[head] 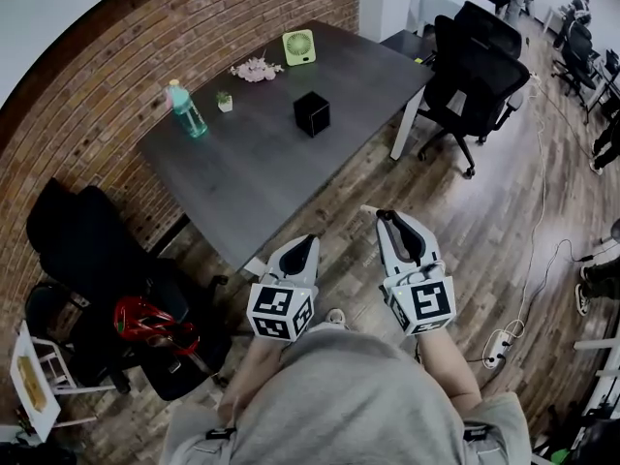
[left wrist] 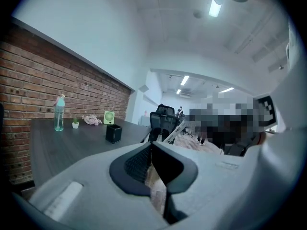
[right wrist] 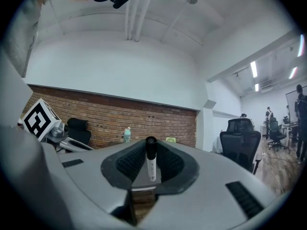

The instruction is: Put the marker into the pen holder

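- Between the right tongs (right wrist: pixel 150 150), in the right gripper view, a marker (right wrist: pixel 150 163) stands upright, pinched by the two dark ribbed pads.
- Its barrel is white and its cap is black with a rounded top. The cap rises above the pad tips.
- Faint print on the barrel is too small to read.
- The left tongs (left wrist: pixel 151 145) are pressed together at the tips with nothing held.
- In the head view both tongs are held side by side over the wooden floor, near the corner of the grey counter (head: pixel 262 163). The left (head: pixel 302 245) is slightly nearer the person than the right (head: pixel 392 223).
- Each carries a cube printed with black-and-white square patterns, which are not letters.
- The pen holder (head: pixel 312 113) is a black open-topped cube on the counter, well apart from the marker.
- Nearer the brick wall stand a teal bottle (head: pixel 186 110), a small potted plant (head: pixel 225 102), pink flowers (head: pixel 256 69) and a green fan (head: pixel 298 46).
- The bottle's label cannot be read.
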`<state>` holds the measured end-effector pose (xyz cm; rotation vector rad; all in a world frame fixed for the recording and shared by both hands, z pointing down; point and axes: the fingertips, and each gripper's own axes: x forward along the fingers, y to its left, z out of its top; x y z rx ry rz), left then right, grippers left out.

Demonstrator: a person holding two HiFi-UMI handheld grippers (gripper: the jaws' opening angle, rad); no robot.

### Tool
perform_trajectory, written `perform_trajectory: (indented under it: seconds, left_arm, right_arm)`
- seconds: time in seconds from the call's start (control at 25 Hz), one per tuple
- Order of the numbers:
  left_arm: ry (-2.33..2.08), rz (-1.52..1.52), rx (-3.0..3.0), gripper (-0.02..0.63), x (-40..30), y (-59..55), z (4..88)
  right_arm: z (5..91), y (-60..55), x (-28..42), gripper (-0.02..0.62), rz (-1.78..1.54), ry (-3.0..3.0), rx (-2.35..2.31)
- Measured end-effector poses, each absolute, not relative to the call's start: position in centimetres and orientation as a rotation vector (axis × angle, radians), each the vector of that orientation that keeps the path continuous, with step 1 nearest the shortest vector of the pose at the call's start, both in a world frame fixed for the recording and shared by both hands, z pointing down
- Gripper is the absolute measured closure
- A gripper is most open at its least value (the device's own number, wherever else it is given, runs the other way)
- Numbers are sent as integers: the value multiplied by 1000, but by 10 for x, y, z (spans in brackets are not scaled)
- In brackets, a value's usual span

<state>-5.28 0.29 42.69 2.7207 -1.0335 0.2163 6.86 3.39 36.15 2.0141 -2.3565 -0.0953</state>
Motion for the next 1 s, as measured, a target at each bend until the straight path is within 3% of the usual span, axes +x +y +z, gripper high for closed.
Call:
perform_trajectory:
  seconds: [1.0]
  left_arm:
    - [-1053,234,2672,588,-56,-88,441]
  right_arm:
    - [372,-57,67,525,-72,-2354,1983]
